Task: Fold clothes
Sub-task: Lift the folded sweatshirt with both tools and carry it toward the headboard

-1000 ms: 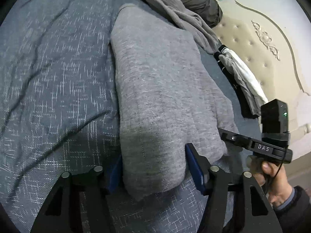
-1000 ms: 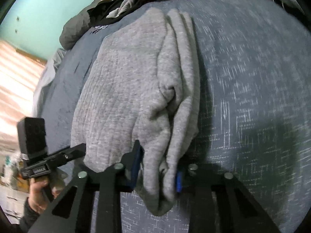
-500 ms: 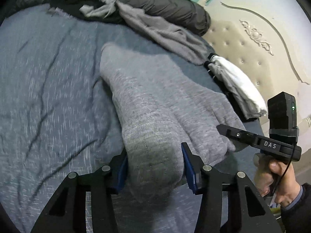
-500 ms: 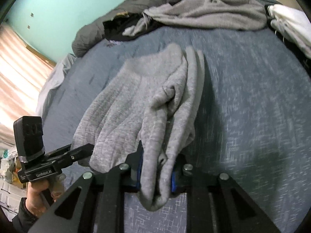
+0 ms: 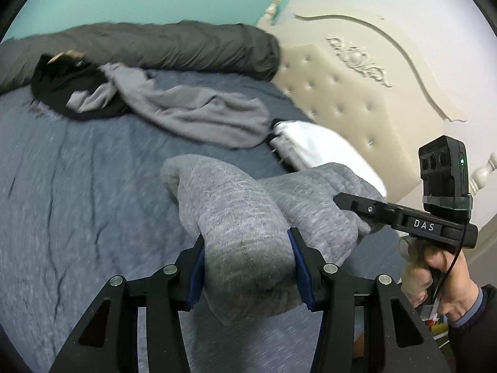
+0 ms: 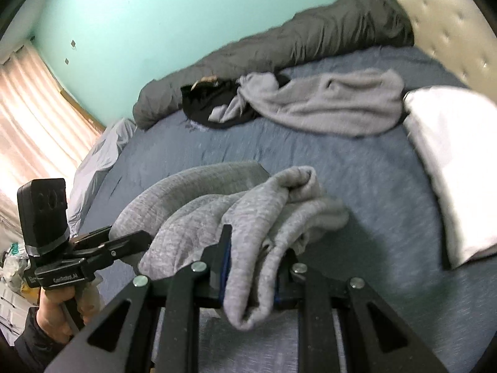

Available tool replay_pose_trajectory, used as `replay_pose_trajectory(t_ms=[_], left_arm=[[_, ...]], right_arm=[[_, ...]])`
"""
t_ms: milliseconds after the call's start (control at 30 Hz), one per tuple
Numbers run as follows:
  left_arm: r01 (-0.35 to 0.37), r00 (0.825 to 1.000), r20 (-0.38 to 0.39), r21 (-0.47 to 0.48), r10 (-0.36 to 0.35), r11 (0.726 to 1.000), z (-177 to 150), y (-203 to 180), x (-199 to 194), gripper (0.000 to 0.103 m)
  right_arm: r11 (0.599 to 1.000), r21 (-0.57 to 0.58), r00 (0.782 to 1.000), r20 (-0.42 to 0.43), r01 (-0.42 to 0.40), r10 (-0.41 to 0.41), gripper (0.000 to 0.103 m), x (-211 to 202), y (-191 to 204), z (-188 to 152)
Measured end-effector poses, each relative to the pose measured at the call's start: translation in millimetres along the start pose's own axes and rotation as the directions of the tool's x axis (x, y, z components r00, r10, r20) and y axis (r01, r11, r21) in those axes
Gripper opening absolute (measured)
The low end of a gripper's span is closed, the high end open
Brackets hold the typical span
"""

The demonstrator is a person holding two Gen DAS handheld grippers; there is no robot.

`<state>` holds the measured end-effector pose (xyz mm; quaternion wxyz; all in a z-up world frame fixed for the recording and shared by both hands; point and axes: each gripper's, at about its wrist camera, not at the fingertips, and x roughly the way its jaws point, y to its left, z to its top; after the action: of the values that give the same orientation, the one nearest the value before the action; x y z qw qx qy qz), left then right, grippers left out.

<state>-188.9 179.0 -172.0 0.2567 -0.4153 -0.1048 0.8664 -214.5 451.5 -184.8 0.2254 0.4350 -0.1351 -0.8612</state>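
Both grippers have risen since the earlier frames, and the grey garment, flat on the bed a second ago, now hangs in a sagging fold clear of the blue cover. Left gripper is clamped on a thick roll of that garment; its jaws closed somewhat further in the last second. Right gripper pinches a bunched edge of the same garment. Open cover lies beyond the garment and to its left. Farther off from the garment lie a loose grey top over black clothing, then a dark rolled duvet. Close on its right lies white folded fabric, then the tufted headboard.
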Motion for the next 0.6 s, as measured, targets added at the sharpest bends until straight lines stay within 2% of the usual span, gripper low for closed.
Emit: replay_pose_trajectory(t_ms=[400, 600], left_arm=[[0.006, 0.994, 0.108, 0.113, -0.018, 0.994, 115.4, -98.0, 13.9, 0.052], [0.013, 0.986, 0.163, 0.148, -0.037, 0.989, 165.9, -149.1, 49.8, 0.052]], right_arm=[[0.996, -0.066, 0.988, 0.141, 0.068, -0.058, 0.019, -90.4, -30.8, 108.1], [0.988, -0.105, 0.973, 0.209, 0.116, -0.092, 0.019, -123.5, -66.2, 159.3]])
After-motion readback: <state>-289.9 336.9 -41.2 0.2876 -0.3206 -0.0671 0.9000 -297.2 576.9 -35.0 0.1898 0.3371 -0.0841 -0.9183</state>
